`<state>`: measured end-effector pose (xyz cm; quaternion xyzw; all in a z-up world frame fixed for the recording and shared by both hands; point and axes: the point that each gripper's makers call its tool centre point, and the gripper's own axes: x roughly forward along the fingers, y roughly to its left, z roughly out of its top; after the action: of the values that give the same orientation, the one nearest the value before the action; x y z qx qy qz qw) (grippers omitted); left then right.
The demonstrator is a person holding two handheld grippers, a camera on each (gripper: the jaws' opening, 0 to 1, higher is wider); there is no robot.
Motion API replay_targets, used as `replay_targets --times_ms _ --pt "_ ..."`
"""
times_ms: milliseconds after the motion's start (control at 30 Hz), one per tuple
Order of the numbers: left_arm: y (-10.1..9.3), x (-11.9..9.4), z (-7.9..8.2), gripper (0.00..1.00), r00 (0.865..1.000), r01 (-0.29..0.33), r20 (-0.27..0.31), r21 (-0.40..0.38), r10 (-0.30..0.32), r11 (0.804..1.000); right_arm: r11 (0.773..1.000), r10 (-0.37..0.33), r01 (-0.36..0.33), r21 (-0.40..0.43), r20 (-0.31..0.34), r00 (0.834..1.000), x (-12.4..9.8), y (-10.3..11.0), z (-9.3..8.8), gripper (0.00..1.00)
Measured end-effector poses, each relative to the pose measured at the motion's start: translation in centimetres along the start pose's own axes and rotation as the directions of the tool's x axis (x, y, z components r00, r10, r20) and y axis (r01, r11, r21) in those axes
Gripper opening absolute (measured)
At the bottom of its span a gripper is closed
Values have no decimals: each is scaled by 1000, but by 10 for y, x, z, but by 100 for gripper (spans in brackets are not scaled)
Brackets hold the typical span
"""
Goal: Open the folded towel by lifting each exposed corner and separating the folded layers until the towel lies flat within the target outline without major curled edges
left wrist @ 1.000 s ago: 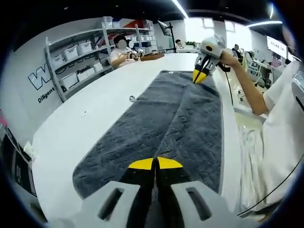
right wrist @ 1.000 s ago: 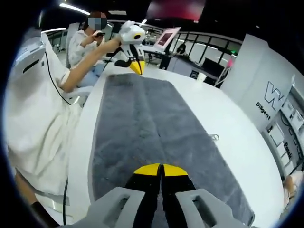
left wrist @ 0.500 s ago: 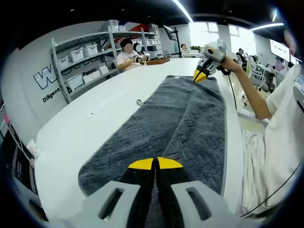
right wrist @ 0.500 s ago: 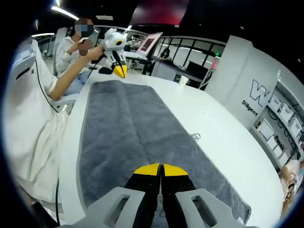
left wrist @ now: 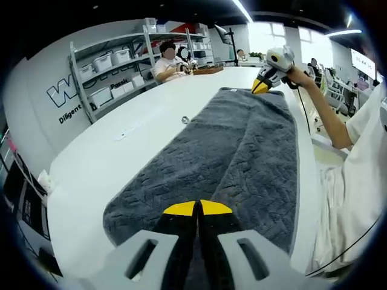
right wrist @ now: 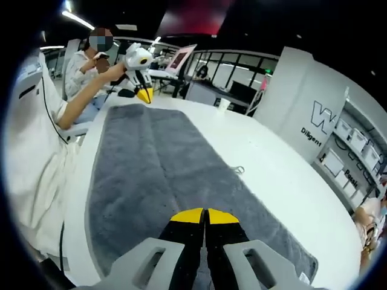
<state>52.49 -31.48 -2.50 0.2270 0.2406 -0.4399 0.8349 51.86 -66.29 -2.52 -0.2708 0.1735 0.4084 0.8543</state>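
A long dark grey towel [left wrist: 242, 145] lies spread lengthwise along the white table [left wrist: 121, 157]. A shallow ridge runs down its middle from one gripper to the other. In the left gripper view, my left gripper [left wrist: 198, 208] sits at the towel's near end, its yellow-tipped jaws pressed together on the cloth. My right gripper [left wrist: 261, 88] is at the far end, held in a hand. In the right gripper view, my right gripper [right wrist: 204, 215] is shut on its end of the towel [right wrist: 157, 163]. There my left gripper [right wrist: 144, 95] pinches the opposite end.
A small metal ring [left wrist: 185, 120] lies on the table beside the towel's long edge, also seen as the ring [right wrist: 239, 170]. A paper cup [right wrist: 223, 104] stands further off. Shelves with bins [left wrist: 112, 66] line the wall. The person's white clothing [left wrist: 357, 181] hangs close to the table's edge.
Both views have shifted a little with the hands. The towel looks somewhat flatter and more spread out. Both grippers stay shut at opposite ends.
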Motion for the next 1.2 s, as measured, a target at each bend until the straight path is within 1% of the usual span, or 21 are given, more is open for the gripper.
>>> replay_targets --times_ms 67,100,133,200,300,367,467,533,667,700,733,800,867,933,1033,1133,1200 --pt "1 1 1 1 1000 -1 4 -6 1 1000 1000 6 -6 9 -3 1000 0 0 -3 0" --pt "1 1 1 1 1000 -3 5 -6 3 1000 998 45 -46 40 34 998 1 7 0 0" --pt "2 2 0 1 1000 -7 2 -4 7 1000 997 63 -66 45 61 996 2 9 4 0" --pt "4 3 -2 1 1000 -13 -6 -9 13 1000 997 57 -59 42 55 997 1 7 1 0" --pt "7 7 -7 1 1000 -21 -23 -11 20 1000 998 33 -33 44 10 999 4 1 -9 0" --pt "7 8 -9 1 1000 -18 -26 -16 17 1000 998 34 -33 56 -14 999 7 -1 -18 0" --pt "9 10 -10 1 1000 -12 -23 -25 11 1000 997 41 -40 71 -20 999 8 0 -22 0" --pt "11 11 -12 1 1000 -16 -25 -29 16 999 996 48 -47 72 -8 999 8 2 -20 0" --pt "18 14 -17 1 999 -30 -28 -43 29 999 995 38 -37 90 -6 999 9 -2 -25 0" --pt "20 15 -19 1 999 -37 -32 -48 35 998 992 37 -35 119 -17 999 10 -3 -30 0" --pt "24 16 -24 1 998 -52 -48 -50 50 997 991 41 -38 132 -25 999 10 -2 -34 0" --pt "29 16 -31 1 996 -65 -70 -49 61 997 990 40 -36 133 -26 999 9 -4 -39 0" --pt "30 15 -31 1 996 -59 -63 -56 56 997 988 32 -28 150 -26 999 8 -7 -43 0" --pt "29 14 -29 1 998 -49 -43 -73 46 996 987 26 -22 156 -22 999 6 -9 -45 0" --pt "28 14 -26 1 998 -52 -33 -73 50 996 984 14 -9 176 -25 1000 2 -13 -52 0" --pt "29 14 -29 1 998 -57 -42 -73 54 996 981 -9 16 192 -39 999 -6 -19 -61 0" --pt "31 15 -32 1 997 -61 -52 -76 57 995 976 -31 38 215 -35 999 -12 -24 -64 0"
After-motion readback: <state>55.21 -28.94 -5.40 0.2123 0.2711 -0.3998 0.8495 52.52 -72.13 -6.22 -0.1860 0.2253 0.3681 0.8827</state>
